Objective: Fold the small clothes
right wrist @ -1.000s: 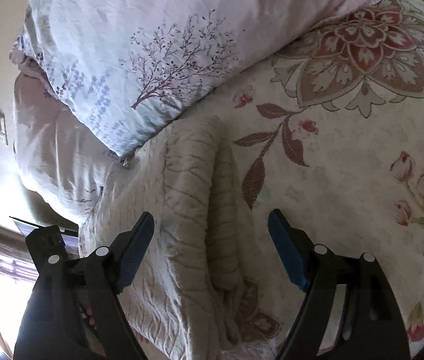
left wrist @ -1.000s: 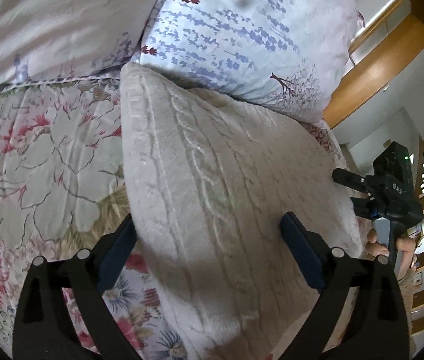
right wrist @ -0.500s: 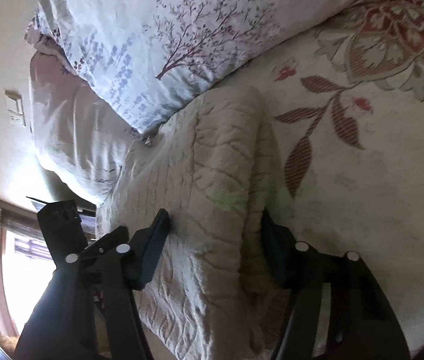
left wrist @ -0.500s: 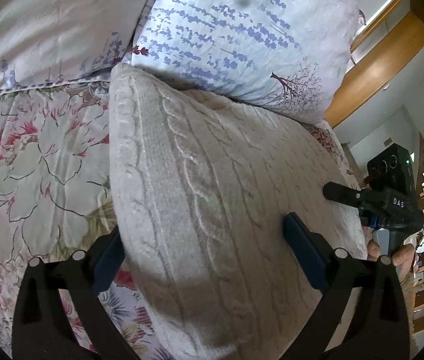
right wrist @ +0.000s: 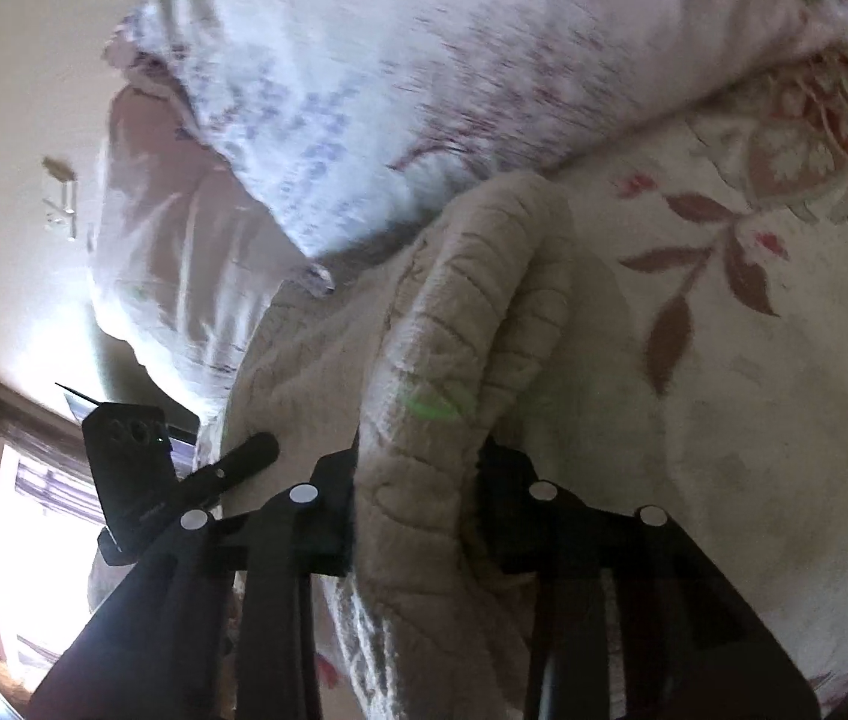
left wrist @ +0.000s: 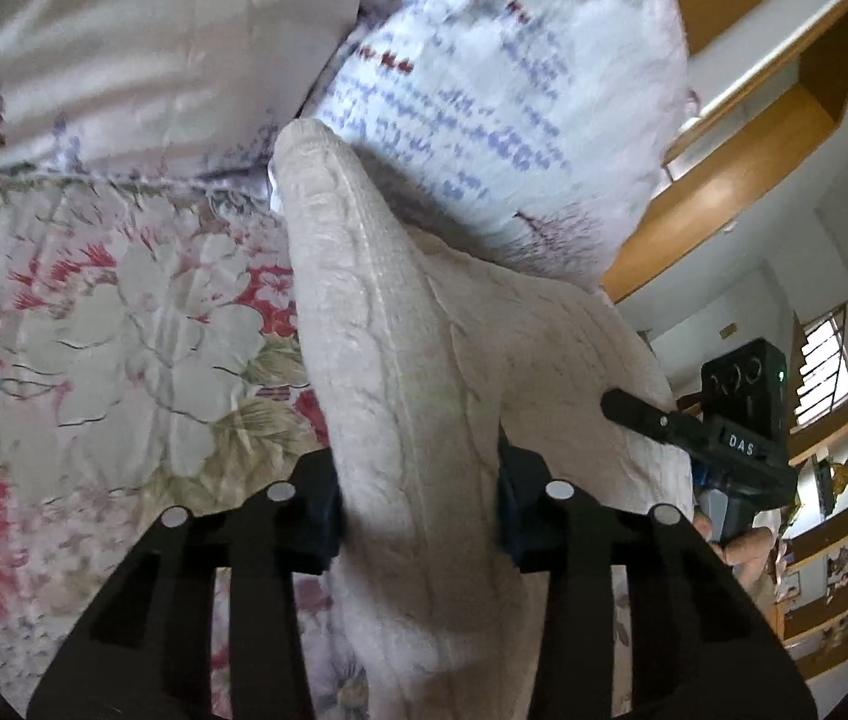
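Note:
A cream cable-knit sweater (left wrist: 387, 354) lies on a floral bedspread, its far end against a pillow. My left gripper (left wrist: 417, 504) is shut on the sweater's left edge, which bunches into a raised ridge between the fingers. My right gripper (right wrist: 417, 510) is shut on the sweater's (right wrist: 460, 324) right edge, also bunched into a ridge. Each gripper shows in the other's view: the right one at the right (left wrist: 652, 420), the left one at the lower left (right wrist: 243, 456).
The floral bedspread (left wrist: 93, 330) extends left; it also shows in the right wrist view (right wrist: 754, 390). A pillow with a purple print (left wrist: 484, 90) and a pale pink pillow (left wrist: 123, 48) lie behind the sweater. Wooden shelving (left wrist: 754, 138) stands at the right. A window (right wrist: 21, 480) is at the lower left.
Both grippers have closed from open onto the sweater's side edges, pinching the fabric into ridges. The views are blurred with motion and the sweater edges have lifted.

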`<control>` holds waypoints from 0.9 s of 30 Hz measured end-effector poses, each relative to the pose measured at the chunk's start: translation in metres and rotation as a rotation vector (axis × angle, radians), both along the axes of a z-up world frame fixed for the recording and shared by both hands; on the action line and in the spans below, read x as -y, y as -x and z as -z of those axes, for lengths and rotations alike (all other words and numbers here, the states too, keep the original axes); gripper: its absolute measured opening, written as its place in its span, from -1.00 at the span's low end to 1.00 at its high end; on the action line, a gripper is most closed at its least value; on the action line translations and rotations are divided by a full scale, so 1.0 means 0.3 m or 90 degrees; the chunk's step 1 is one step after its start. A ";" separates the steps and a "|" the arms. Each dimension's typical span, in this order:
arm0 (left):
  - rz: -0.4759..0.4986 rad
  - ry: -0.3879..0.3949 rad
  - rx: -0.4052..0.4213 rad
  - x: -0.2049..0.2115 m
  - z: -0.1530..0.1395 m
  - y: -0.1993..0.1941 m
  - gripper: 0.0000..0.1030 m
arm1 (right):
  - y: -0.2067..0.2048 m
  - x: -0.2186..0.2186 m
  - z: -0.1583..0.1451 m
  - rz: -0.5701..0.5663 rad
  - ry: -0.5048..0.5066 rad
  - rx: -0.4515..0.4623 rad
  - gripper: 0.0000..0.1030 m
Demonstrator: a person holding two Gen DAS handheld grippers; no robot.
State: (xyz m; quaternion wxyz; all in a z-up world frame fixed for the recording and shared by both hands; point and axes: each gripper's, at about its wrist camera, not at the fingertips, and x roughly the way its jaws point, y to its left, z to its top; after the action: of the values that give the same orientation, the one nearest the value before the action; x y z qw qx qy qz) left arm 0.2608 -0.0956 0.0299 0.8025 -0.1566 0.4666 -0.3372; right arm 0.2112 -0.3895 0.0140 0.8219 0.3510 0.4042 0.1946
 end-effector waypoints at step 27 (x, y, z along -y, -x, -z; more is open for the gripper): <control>-0.098 -0.126 0.171 -0.427 -0.108 0.225 0.34 | -0.060 -0.305 -0.040 -0.006 0.086 0.039 -0.39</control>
State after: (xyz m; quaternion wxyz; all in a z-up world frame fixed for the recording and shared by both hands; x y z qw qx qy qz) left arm 0.1934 0.0326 0.0624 0.8925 -0.0654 0.3729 -0.2452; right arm 0.2293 -0.2979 0.0260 0.8550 0.2866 0.3926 0.1810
